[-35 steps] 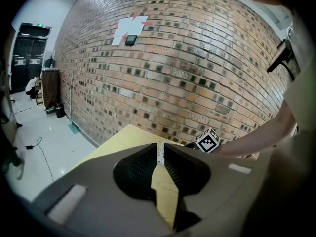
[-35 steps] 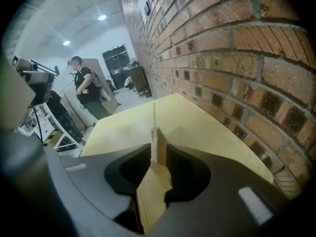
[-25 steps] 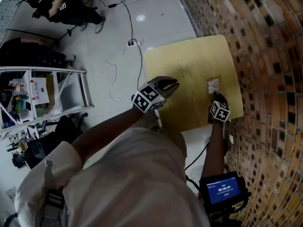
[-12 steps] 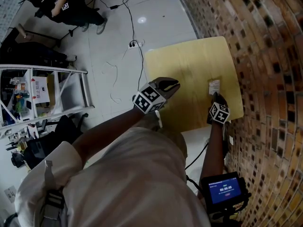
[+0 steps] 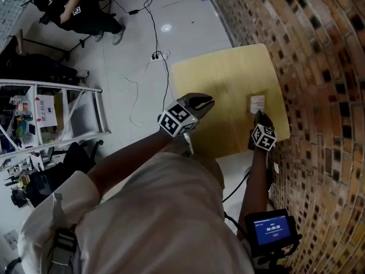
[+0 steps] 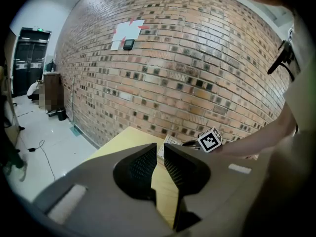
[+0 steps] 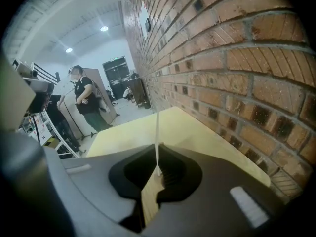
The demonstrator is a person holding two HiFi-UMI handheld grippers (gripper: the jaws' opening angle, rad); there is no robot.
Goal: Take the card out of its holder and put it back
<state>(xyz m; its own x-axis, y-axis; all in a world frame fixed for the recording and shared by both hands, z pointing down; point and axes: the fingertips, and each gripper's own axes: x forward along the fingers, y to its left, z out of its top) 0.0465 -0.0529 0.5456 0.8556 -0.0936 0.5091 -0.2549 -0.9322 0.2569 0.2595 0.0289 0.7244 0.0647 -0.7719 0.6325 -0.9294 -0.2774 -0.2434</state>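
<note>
Where the task stands: the taking-out step, I'd judge. The card is gripped, but I can't tell if it is clear of its holder.
Left claw (image 5: 201, 103): over the table's (image 5: 222, 79) near edge, jaws slightly apart, nothing between them.
Right claw (image 5: 258, 115): by the table's right edge, pressed together on the card's lower edge.
Card (image 5: 257, 103): upright in that pinch, just beyond the claw, near the brick wall (image 5: 319, 67).
Holder: can't make it out.
Next move: probably lifting clear, then lining the card up squarely for a straight return.
</note>
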